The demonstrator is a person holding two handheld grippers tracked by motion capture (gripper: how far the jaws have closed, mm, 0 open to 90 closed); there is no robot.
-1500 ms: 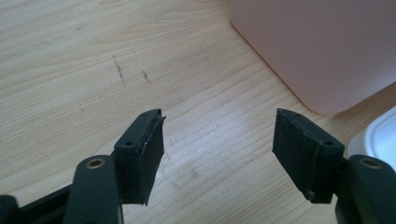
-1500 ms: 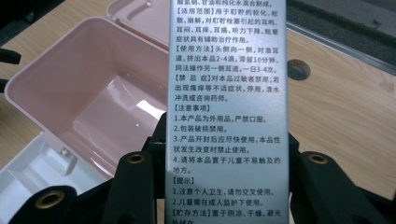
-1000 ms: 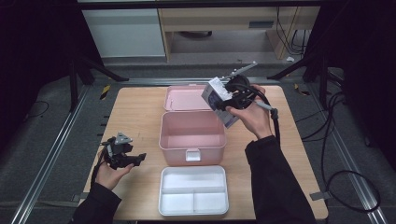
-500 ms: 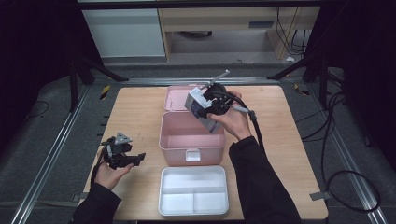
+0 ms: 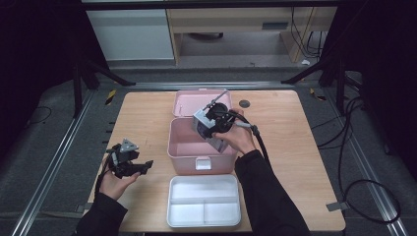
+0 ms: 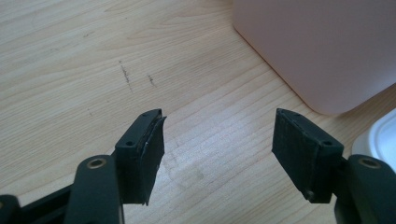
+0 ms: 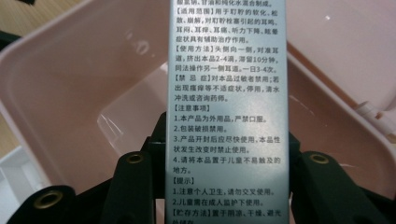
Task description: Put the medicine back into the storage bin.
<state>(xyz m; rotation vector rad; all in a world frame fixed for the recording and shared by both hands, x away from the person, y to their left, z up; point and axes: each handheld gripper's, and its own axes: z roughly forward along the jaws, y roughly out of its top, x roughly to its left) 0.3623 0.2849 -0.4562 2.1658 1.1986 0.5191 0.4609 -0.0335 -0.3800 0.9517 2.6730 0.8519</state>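
High view: right gripper (image 5: 212,129) has its jaws clamped on a grey printed carton (image 7: 227,93), held over the open pink box (image 5: 183,147) mid-table. Left gripper (image 5: 129,164) sits at 8 o'clock, jaws spread apart, nothing between them. White tray (image 5: 204,209) at 6.

A pale pink plastic storage box (image 5: 199,147) sits on the light wood-grain tabletop (image 5: 300,147), a white divided plastic tray (image 5: 204,201) at its 6 o'clock, above it a silver-grey carton printed with black text (image 7: 226,102).

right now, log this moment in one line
right tool: shut on silver carton, over open pink box | left tool: open, empty, above table
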